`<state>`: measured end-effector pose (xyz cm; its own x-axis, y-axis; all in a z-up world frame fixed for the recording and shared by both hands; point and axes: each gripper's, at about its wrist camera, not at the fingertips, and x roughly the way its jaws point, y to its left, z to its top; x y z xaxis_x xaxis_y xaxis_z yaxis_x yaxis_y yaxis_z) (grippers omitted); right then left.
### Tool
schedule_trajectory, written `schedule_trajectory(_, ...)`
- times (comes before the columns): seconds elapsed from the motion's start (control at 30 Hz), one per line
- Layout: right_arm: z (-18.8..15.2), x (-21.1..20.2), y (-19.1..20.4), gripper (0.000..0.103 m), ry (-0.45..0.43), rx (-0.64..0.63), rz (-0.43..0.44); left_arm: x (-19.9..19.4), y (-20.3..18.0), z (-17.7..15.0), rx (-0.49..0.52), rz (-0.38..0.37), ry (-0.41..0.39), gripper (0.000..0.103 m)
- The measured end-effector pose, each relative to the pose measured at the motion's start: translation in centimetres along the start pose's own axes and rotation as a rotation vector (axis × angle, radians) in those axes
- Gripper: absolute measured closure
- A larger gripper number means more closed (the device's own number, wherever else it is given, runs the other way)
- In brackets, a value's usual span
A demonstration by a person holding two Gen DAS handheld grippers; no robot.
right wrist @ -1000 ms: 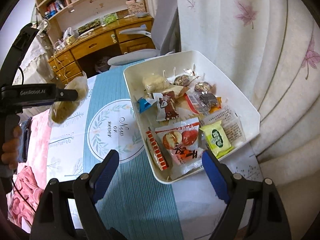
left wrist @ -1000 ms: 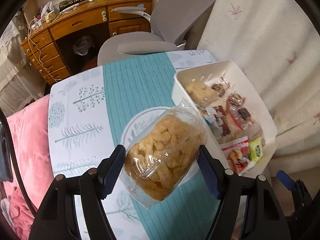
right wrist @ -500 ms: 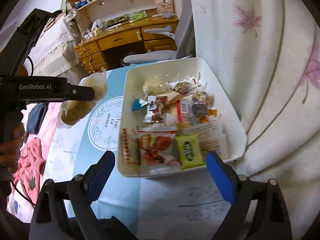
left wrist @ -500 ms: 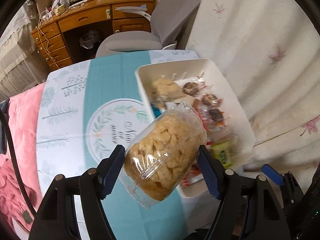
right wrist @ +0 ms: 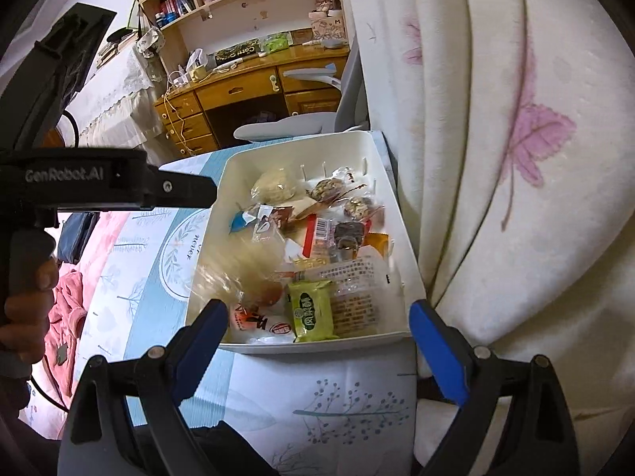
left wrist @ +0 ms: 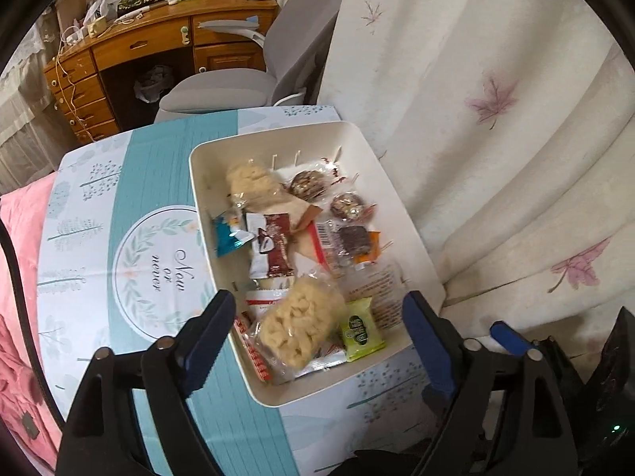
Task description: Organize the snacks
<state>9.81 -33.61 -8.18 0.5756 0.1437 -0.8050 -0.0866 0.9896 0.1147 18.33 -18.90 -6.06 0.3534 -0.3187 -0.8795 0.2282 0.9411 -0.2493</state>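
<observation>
Released a moment ago, the clear bag of puffed snacks (left wrist: 299, 327) is no longer pinched between the left gripper's (left wrist: 315, 335) pads; it is lying in the near end of the white bin (left wrist: 401, 198), on top of the red-and-white packets and just beside the green packet (left wrist: 361, 329). In the right wrist view the bag is only a pale blur over the bin's near-left corner, so it may be settling rather than at rest. That puts one more snack in the bin; I judge this placement done. The left gripper's jaws are opening, with nothing pressed between them, and it is pointing steeply down over the bin's near edge. A hand (right wrist: 24, 301) is gripping its handle left of the bin. The right gripper (right wrist: 317, 341) is hanging wide open and empty, angled down at the bin's near rim above the worktop (left wrist: 158, 166).
</observation>
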Motion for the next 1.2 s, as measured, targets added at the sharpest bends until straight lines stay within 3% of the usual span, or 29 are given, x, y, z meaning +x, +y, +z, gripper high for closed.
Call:
schedule_trajectory(0.23, 0.0, -0.2, 0.0, 0.006, 0.000, 0.012, -0.005, -1.0, 1.7, -1.5, -0.057, 0.020, -0.021, 0.015)
schedule_trajectory(0.37, 0.0, -0.2, 1.0, 0.005, 0.025, 0.015, -0.011, -2.7, 4.6, -4.4, -0.150, 0.045, -0.042, 0.015)
schedule_trajectory(0.53, -0.3, -0.8, 3.1, 0.005, 0.065, 0.021, -0.030, -5.5, 7.6, -7.5, -0.183, 0.111, -0.067, 0.015)
schedule_trajectory(0.97, 0.2, -7.0, 10.1, 0.005, 0.110, 0.071, 0.002, -15.1, 10.8, -11.6, -0.187, 0.202, -0.164, 0.014)
schedule_trajectory(1.07, -0.5, -8.6, 11.7, 0.005, 0.094, 0.052, 0.012, -16.3, 10.8, -12.2, -0.171, 0.227, -0.193, 0.007)
schedule_trajectory(1.2, -1.4, -10.1, 13.1, 0.005, 0.038, 0.056, -0.013, -16.4, 10.7, -12.8, -0.146, 0.238, -0.188, 0.006)
